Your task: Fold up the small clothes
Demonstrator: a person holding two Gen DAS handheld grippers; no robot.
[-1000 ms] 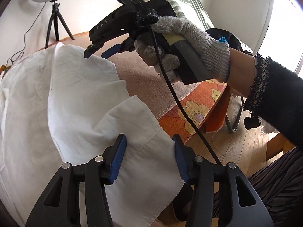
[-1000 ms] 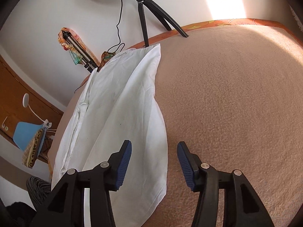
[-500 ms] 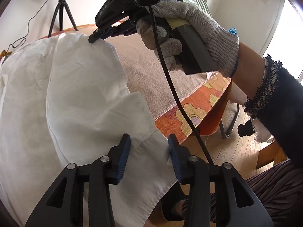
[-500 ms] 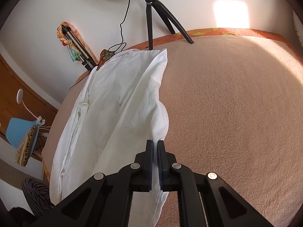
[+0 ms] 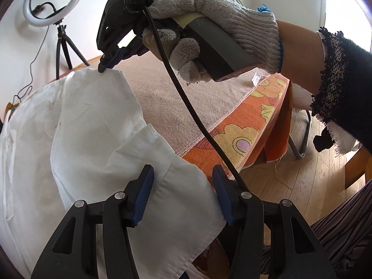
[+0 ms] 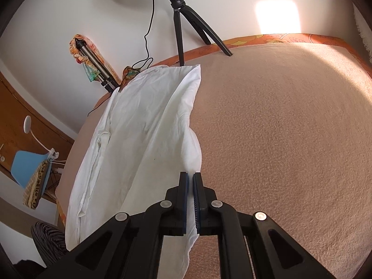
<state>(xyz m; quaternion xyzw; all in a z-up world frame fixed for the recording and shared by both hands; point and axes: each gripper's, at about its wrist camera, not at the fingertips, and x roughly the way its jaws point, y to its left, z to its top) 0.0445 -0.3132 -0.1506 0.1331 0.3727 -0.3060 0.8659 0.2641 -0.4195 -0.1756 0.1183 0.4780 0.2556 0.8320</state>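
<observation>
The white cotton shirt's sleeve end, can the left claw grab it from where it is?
Probably yes. The white cotton shirt's sleeve end already lies between the left claw's closing blue pads, not yet pinched, and nothing blocks it. The right claw is shut on another edge farther away, out of its path.

A home room set up for filming. A beige blanket [image 6: 279, 139] over orange flowered cloth [image 5: 241, 130] covers the surface; a ring light [image 5: 50, 2] on a tripod stands far by the white wall, above a wood floor [image 5: 302, 181] at right.
</observation>
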